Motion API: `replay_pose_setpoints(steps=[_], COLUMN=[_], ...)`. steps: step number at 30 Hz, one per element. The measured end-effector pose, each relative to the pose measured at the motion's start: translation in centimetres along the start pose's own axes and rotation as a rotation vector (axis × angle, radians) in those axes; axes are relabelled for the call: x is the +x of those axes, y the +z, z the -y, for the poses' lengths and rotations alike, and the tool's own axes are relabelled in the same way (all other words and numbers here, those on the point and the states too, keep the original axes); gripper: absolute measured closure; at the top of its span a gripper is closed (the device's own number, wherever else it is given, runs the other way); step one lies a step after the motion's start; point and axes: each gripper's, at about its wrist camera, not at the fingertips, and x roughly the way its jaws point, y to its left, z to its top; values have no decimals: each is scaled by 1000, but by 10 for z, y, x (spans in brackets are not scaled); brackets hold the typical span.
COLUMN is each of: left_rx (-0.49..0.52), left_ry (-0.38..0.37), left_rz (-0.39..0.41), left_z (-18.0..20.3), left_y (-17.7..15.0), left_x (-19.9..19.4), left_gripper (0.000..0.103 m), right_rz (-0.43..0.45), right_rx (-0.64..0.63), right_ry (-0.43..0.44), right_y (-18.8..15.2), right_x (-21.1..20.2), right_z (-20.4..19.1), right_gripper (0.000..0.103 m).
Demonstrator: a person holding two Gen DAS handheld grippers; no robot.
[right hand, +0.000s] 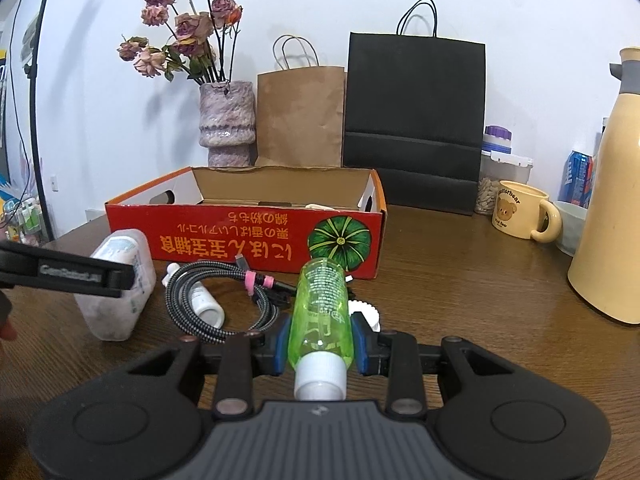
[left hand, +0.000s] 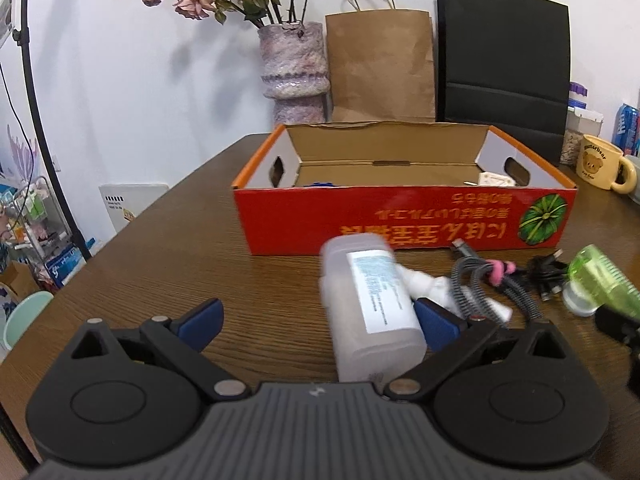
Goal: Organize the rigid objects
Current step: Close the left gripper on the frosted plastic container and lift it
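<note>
While our left gripper (left hand: 316, 316) stands wide open around the frosted bottle (left hand: 370, 308) on the bench (left hand: 140, 264), we should centre it before squeezing; our right gripper (right hand: 320, 346) clamps the green bottle (right hand: 322, 312), bound for the red box (right hand: 240, 240)

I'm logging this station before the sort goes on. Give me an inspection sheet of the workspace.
Surface: brown wooden table.
Job's things: green bottle; frosted white container; small white bottle; open red box.
Clutter: bear mug, cream jug, jars.
Grippers: right gripper shut on green bottle; left gripper open around the container.
Cables: braided cable with pink tie, before the box.
Surroundings: vase, paper bags, white wall.
</note>
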Motion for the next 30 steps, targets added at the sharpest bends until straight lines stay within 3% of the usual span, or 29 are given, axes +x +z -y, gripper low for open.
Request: replay_pose_setpoints(steps=[7, 22, 26, 30], left_rx=[11, -1, -7, -4], left_ry=[-15, -79, -109, -132], left_rz=[1, 38, 43, 34], left_z=[-17, -2, -3, -2], left_y=[-1, -2, -4, -6], left_x=[4, 20, 22, 23], left_gripper=[0, 1, 12, 33], right_rz=[2, 1, 1, 1], right_rx=[-5, -16, -22, -25], right_ry=[-4, -10, -9, -11], right_y=[0, 1, 2, 2], right_x=[-1, 0, 1, 1], right_z=[0, -2, -3, -3], right_gripper=[72, 72, 72, 72])
